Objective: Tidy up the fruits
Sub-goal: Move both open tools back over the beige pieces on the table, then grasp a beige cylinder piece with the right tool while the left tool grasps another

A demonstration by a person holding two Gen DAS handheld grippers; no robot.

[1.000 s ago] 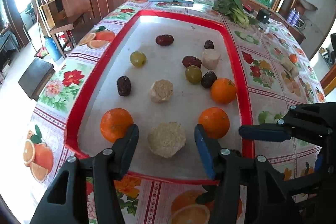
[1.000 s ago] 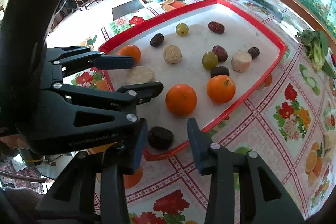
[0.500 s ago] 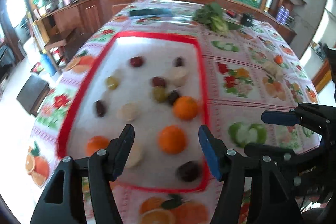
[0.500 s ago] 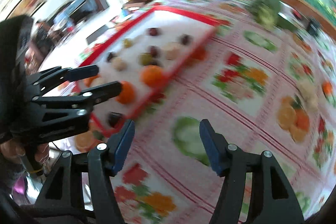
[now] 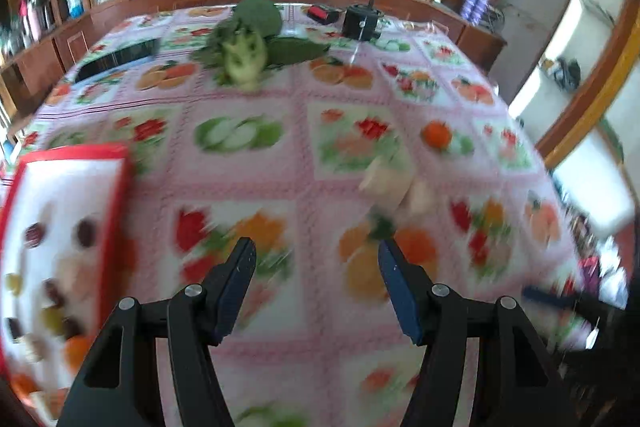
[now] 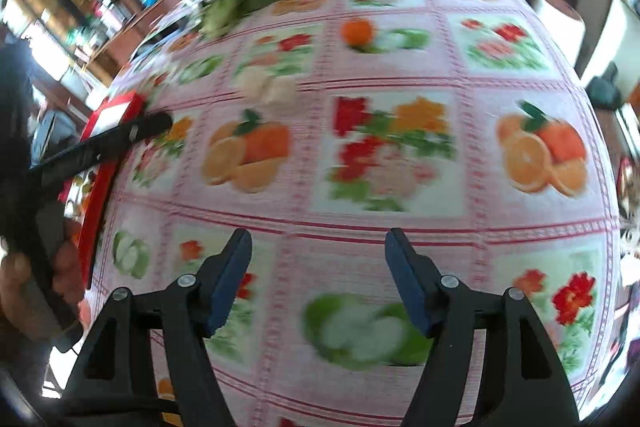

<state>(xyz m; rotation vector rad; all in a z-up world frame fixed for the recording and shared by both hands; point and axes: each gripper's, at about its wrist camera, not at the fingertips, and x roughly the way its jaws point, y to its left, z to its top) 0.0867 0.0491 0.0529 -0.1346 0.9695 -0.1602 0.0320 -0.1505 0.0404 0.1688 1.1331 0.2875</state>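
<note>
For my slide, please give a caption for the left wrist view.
Open left gripper above the fruit-print tablecloth, red tray at far left.

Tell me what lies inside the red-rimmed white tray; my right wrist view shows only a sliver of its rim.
Observer: The left wrist view shows the red-rimmed white tray holding small dark fruits, greenish ones and an orange, all blurred.
Operator: Is the left gripper carrying anything?
Observer: No. The left gripper is open and empty, over the fruit-print tablecloth to the right of the tray.
Operator: Anything at the far left of the table?
Observer: A dark flat slab lies left of the leafy greens.
</note>
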